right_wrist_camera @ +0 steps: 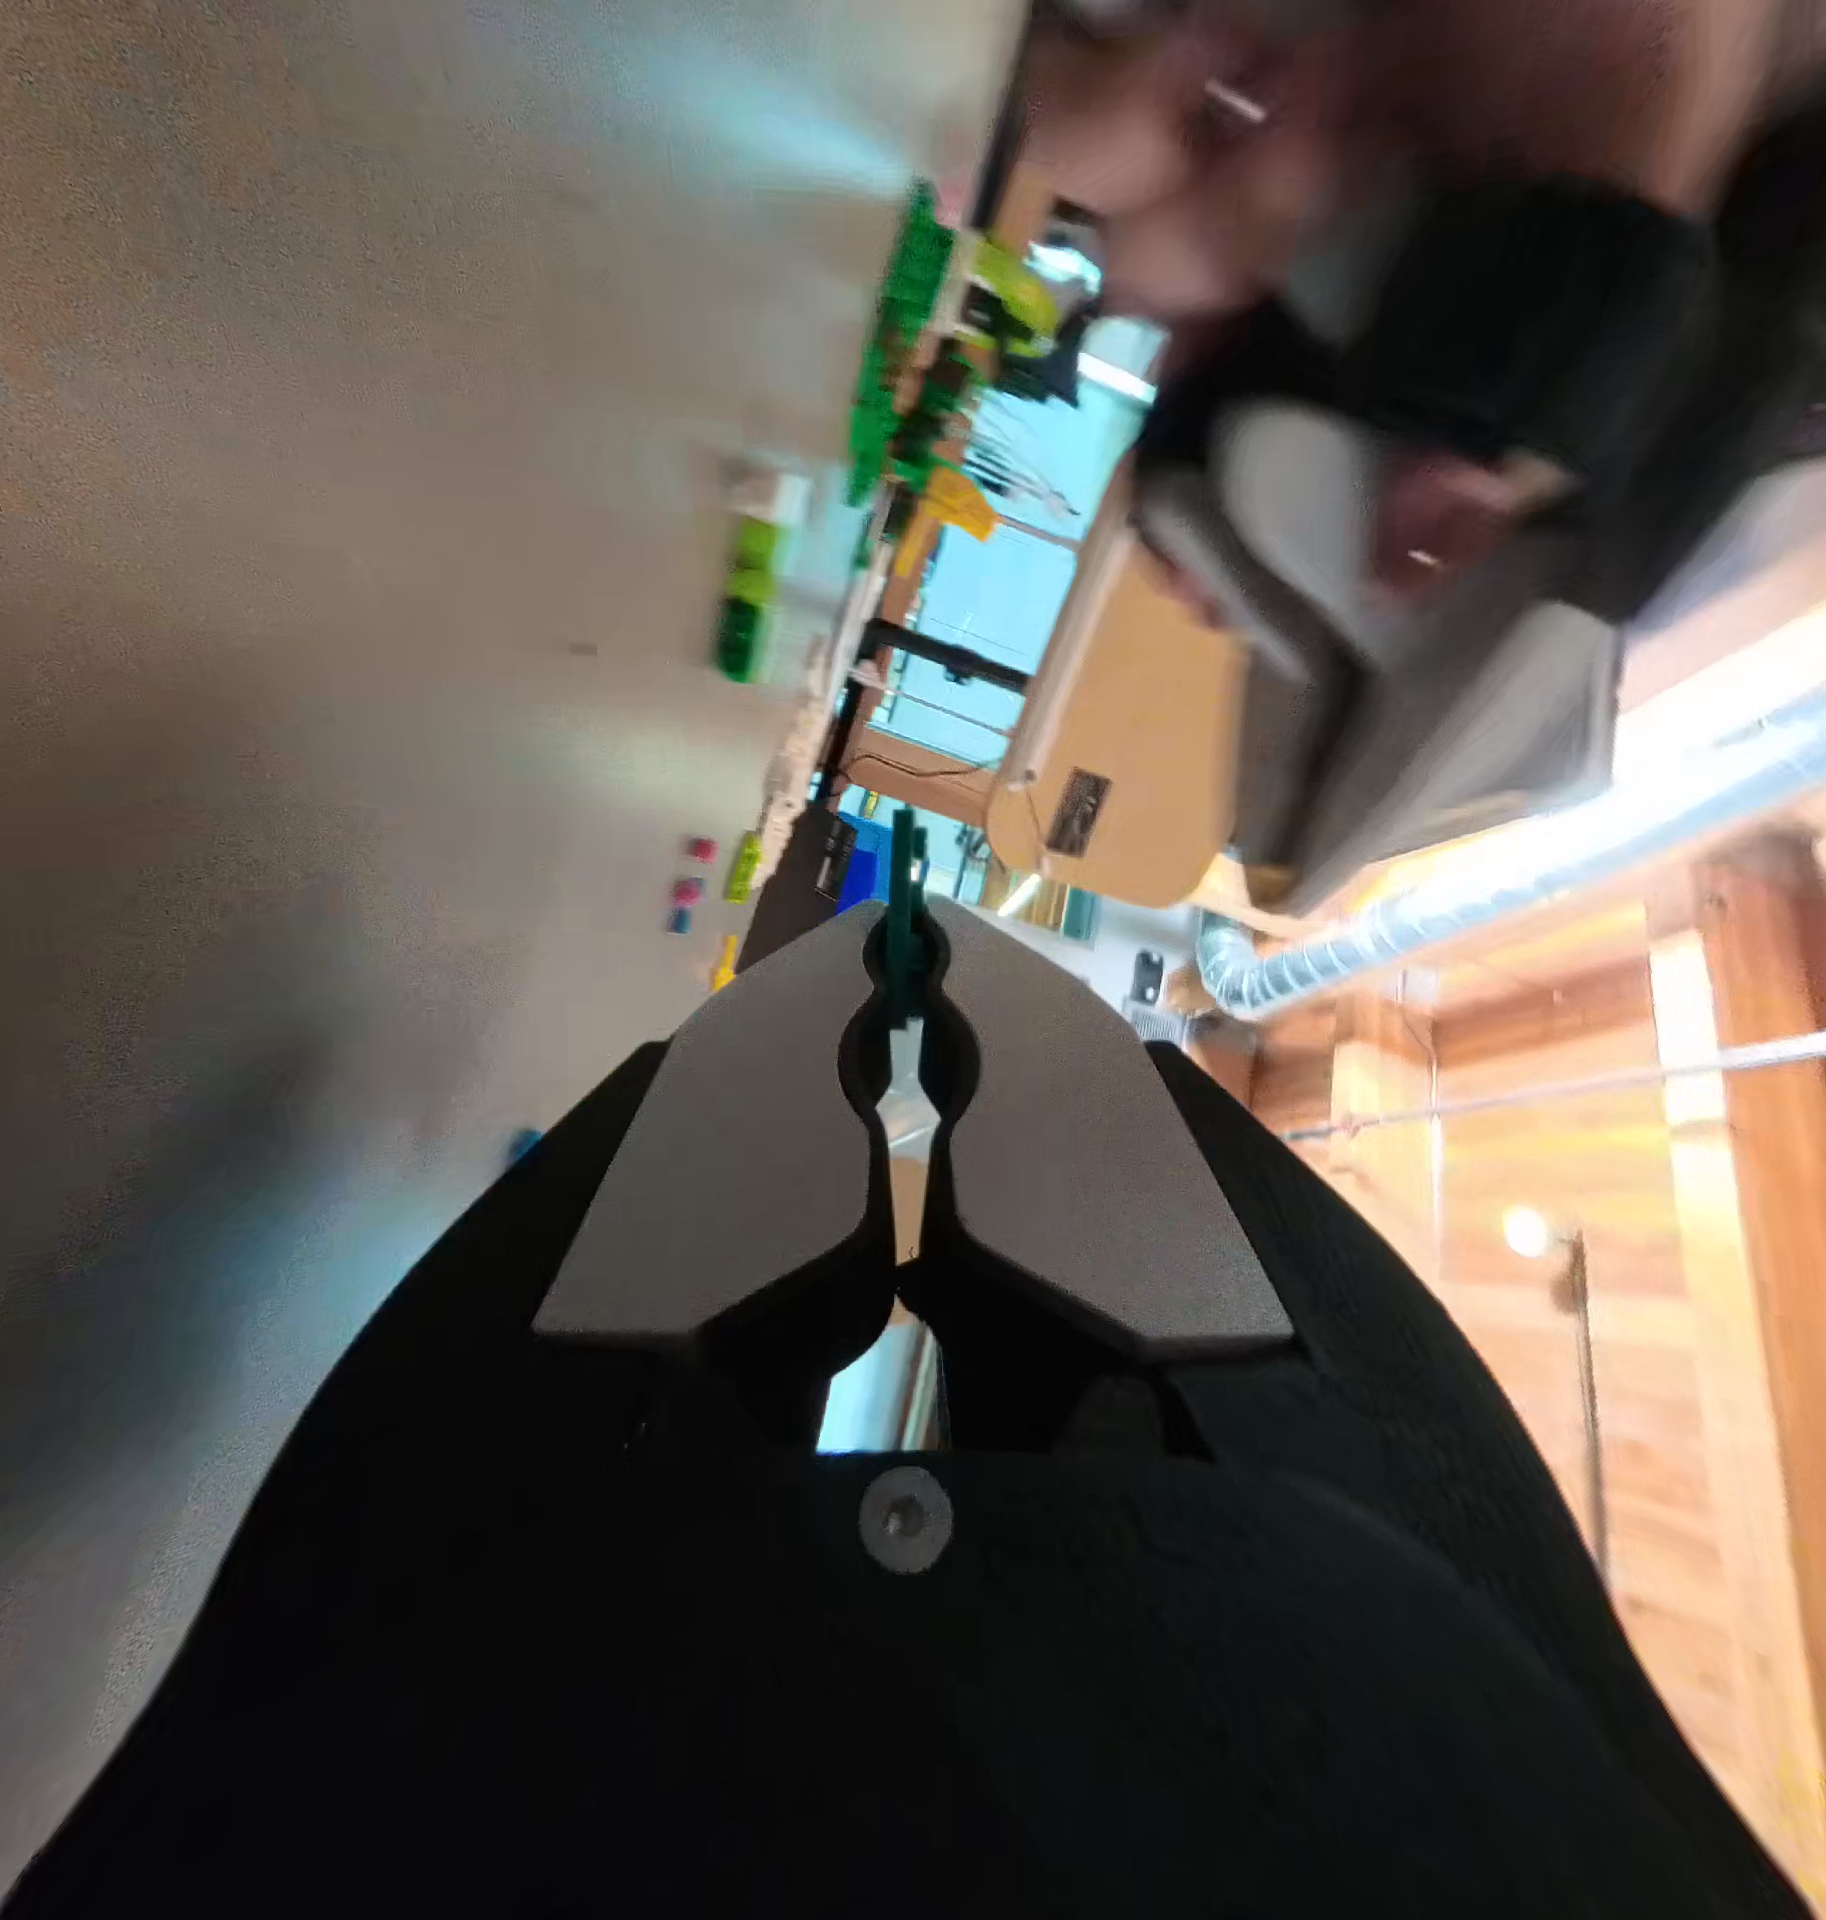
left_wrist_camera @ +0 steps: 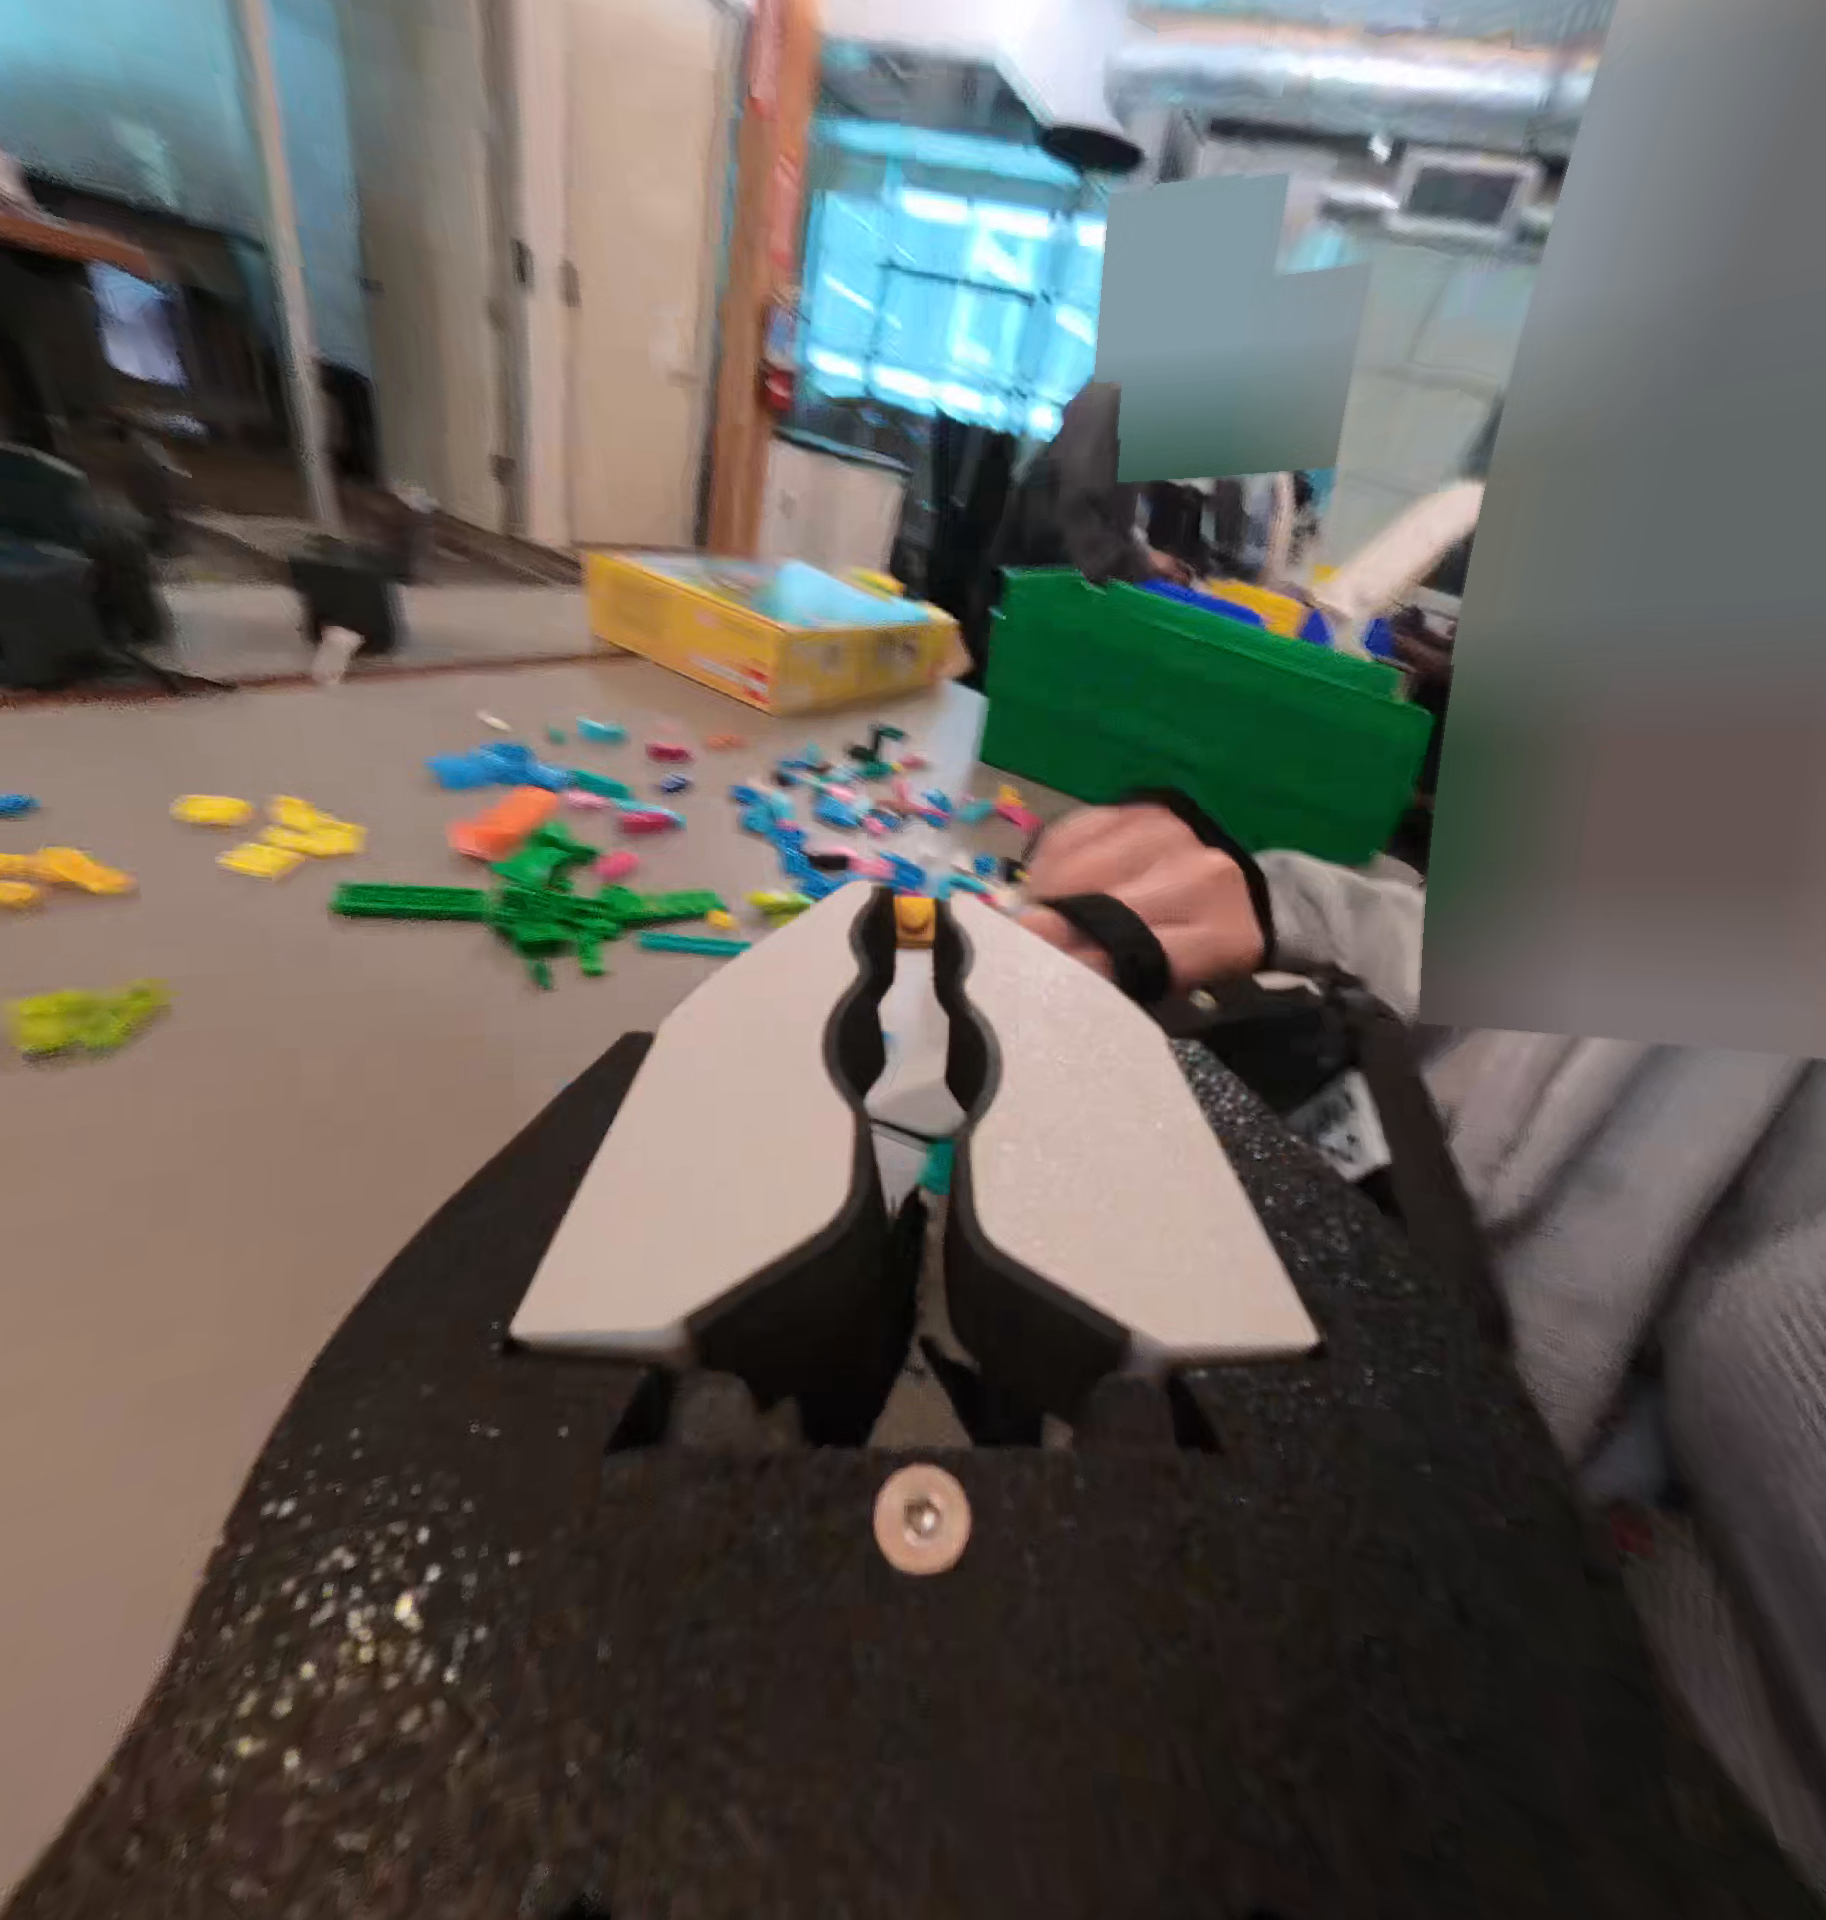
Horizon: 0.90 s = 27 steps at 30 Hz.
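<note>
The left gripper pinches a small yellow-orange brick at its fingertips above the table; the right gripper, rolled sideways, clamps a thin green plate edge-on, pointing forward. Loose bricks lie beyond, mid-table.

Behind a wooden post stands a bright window — pale cabinets left of it, silver ducting overhead.
</note>
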Available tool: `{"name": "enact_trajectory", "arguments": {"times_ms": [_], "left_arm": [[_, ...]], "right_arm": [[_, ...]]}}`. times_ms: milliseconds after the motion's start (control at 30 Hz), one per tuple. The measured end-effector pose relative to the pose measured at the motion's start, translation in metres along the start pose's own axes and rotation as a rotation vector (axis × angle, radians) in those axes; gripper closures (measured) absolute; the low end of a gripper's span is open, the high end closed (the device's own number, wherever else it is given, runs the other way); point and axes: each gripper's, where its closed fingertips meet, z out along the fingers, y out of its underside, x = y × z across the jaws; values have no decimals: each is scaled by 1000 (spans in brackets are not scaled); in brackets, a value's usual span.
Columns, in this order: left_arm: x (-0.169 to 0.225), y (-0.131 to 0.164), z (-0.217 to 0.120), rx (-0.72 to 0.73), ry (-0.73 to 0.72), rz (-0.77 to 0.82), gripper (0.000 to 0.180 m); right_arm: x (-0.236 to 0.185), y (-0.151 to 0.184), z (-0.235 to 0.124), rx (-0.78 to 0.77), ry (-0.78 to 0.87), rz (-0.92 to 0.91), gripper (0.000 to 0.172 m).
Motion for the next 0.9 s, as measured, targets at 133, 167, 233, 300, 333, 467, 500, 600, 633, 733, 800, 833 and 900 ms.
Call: {"name": "enact_trajectory", "arguments": {"times_ms": [133, 167, 233, 300, 333, 467, 500, 600, 633, 733, 800, 833, 900], "left_arm": [[-24, 9, -10, -52, -90, -42, 173], [-28, 12, -10, -74, -115, -48, 173], [-43, 10, -9, -132, -195, -25, 173], [-58, 0, 0, -213, -246, 7, 173], [-70, -8, 8, -249, -286, 47, 173], [-136, -15, 51, -428, -465, 170, 173], [-155, -13, 62, -460, -507, 198, 173], [-217, -7, 80, -578, -660, 374, 173], [-234, -7, 83, -602, -712, 449, 173], [-257, 13, 97, -697, -701, 430, 173], [-264, 18, 103, -707, -699, 424, 172], [-266, 18, 106, -702, -700, 427, 172], [-270, 17, 110, -695, -708, 464, 162]], "right_arm": [[-1, 10, 5, -36, -7, 84, 172], [-2, 13, 4, -49, -9, 101, 172], [-1, 18, 2, -71, -4, 145, 172], [2, 28, 4, -107, 1, 255, 172], [5, 32, 5, -118, 8, 326, 172], [8, 39, 5, -125, 32, 482, 172], [6, 39, 4, -120, 26, 492, 172], [1, 35, 4, -91, 8, 515, 172], [-1, 35, 4, -88, 4, 521, 172], [-2, 36, 2, -78, 5, 544, 172], [0, 37, 0, -75, 11, 561, 172], [1, 38, 0, -74, 15, 569, 172], [2, 37, -1, -74, 14, 578, 172]]}}
